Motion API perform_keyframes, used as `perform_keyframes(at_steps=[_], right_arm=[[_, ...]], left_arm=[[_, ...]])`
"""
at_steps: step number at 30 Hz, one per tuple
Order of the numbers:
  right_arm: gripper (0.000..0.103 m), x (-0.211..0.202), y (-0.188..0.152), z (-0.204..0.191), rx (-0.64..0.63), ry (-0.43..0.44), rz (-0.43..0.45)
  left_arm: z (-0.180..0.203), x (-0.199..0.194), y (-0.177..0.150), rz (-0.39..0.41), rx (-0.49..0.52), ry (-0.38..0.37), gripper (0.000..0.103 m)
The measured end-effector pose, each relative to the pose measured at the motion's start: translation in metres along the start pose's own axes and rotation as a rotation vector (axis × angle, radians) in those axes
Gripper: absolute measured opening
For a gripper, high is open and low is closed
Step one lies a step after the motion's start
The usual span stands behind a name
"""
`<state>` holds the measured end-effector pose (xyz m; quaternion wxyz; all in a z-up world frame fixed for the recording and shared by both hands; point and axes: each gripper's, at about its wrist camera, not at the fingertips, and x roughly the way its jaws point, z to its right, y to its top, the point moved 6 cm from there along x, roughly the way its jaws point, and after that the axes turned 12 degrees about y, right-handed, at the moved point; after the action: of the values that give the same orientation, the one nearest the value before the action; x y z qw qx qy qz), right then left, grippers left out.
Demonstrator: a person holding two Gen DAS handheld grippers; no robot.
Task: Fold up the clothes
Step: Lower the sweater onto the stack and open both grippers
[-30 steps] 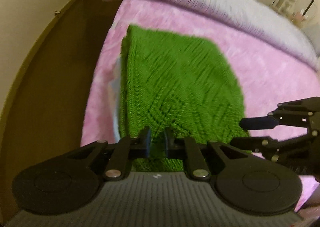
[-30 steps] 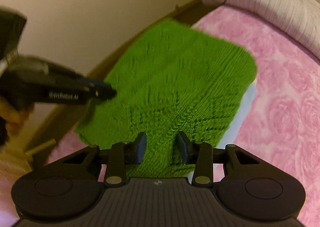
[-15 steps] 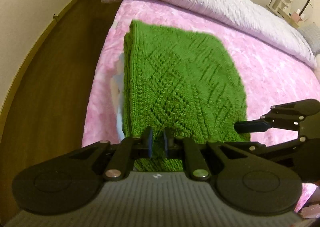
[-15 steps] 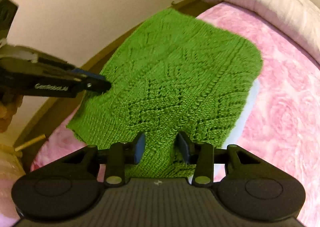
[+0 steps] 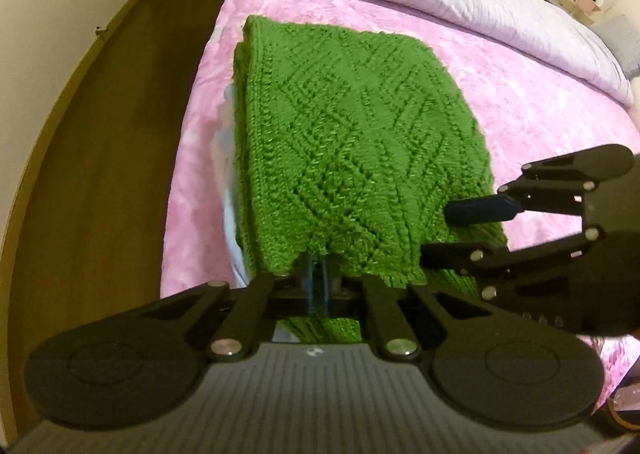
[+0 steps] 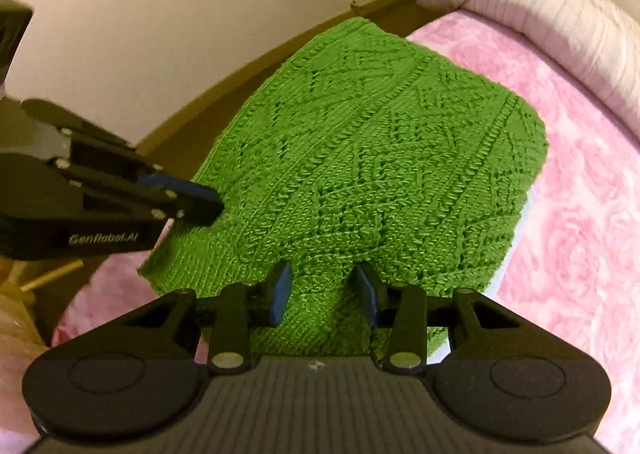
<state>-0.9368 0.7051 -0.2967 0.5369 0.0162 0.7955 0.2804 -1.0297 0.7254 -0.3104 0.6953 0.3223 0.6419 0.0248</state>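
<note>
**Green knit held at its near edge by both grippers**

Knitwear first: a green knitted sweater (image 5: 352, 142) with a raised diamond and cable pattern lies folded on a pink floral bedspread (image 5: 532, 102), close to the side of the bed that borders the brown wooden floor (image 5: 100, 158). A pale blue cloth (image 5: 230, 222) shows under the sweater along that floor-side edge.

In the left wrist view, the left gripper (image 5: 318, 274) has its blue-padded fingers drawn close together on the near hem of the sweater, pinching the knit between them. The right gripper (image 6: 324, 290) has its fingers set wider, with a bunched fold of the same near edge filling the gap between the pads; whether the pads press the fabric cannot be told for certain, though the knit puckers toward them.

Each gripper shows in the other's view, just beside its partner along the same hem.

A ribbed white duvet (image 6: 540, 10) is rolled across the far end of the bed, well apart from the sweater. A cream wall (image 6: 160, 14) rises beyond the floor.
</note>
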Motion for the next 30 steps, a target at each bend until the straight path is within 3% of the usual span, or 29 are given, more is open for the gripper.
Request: perform_keyframes(at_steps=[6, 13, 16, 19, 20, 22, 23, 30], right_arm=[[0.043, 0.010, 0.004, -0.002, -0.010, -0.001, -0.015], [0.042, -0.012, 0.005, -0.004, 0.033, 0.027, 0.047], [0.053, -0.034, 0.001, -0.005, 0.054, 0.034, 0.066], [0.059, -0.049, -0.010, 0.003, 0.087, 0.016, 0.044], [0.061, -0.052, -0.012, 0.008, 0.105, 0.010, 0.035], [0.080, -0.059, -0.013, 0.018, 0.151, 0.003, 0.021], [0.083, -0.064, -0.016, 0.022, 0.174, 0.005, 0.019], [0.089, -0.109, -0.020, 0.035, 0.249, 0.023, 0.034]], left_arm=[[-0.007, 0.012, -0.001, 0.010, -0.010, -0.007, 0.003], [-0.003, -0.005, 0.004, 0.004, -0.014, 0.007, 0.003], [-0.001, -0.018, 0.010, -0.009, -0.040, 0.022, 0.003], [0.005, -0.032, 0.011, -0.043, -0.067, 0.060, 0.018], [0.008, -0.037, 0.010, -0.052, -0.069, 0.080, 0.031], [0.014, -0.047, 0.008, -0.078, -0.086, 0.122, 0.040], [0.017, -0.053, 0.007, -0.085, -0.107, 0.137, 0.040], [0.039, -0.109, -0.002, -0.065, -0.233, 0.225, 0.068]])
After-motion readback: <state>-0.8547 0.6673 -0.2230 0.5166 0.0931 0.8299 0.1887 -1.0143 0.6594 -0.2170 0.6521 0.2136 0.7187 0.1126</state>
